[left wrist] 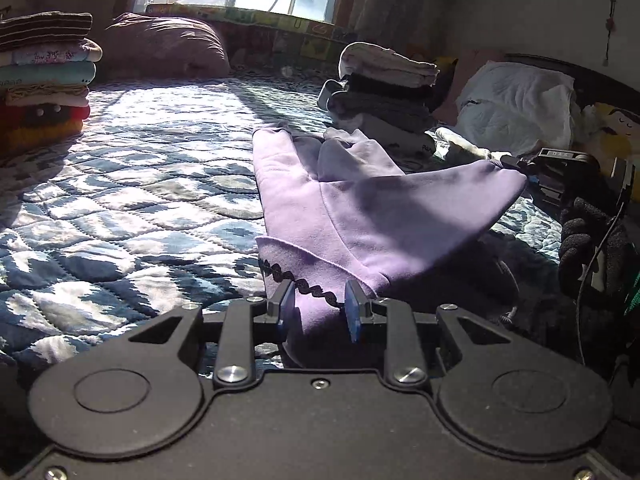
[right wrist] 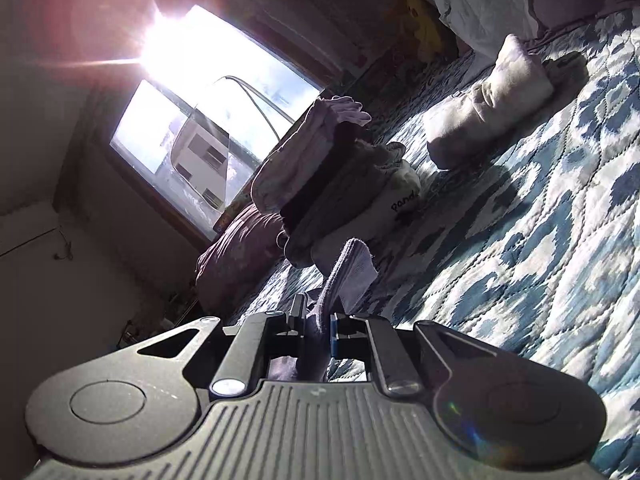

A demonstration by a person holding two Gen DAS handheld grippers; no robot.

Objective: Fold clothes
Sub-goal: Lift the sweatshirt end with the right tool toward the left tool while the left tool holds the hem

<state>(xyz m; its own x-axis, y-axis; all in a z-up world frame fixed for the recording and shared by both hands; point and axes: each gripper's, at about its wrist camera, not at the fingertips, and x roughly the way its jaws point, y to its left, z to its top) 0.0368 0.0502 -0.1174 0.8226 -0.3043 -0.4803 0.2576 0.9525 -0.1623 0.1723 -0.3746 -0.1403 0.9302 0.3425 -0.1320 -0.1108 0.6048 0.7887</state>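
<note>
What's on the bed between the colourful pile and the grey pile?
Only bare quilt between the colourful pile and grey pile, in the left wrist view.

Lilac garment [left wrist: 360,216] with black wavy trim along one hem. Blue-and-white patterned quilt [left wrist: 140,200], diamond-stitched. Black left gripper [left wrist: 320,308] with blue pads; black right gripper [right wrist: 318,326], one blue pad showing. Left stack [left wrist: 44,72]: dark striped on top, then pale floral, teal, beige, red and yellow. Right stack [left wrist: 384,92]: white, black, grey. Maroon pillow [left wrist: 168,46]. Black glove [left wrist: 592,248].
</note>
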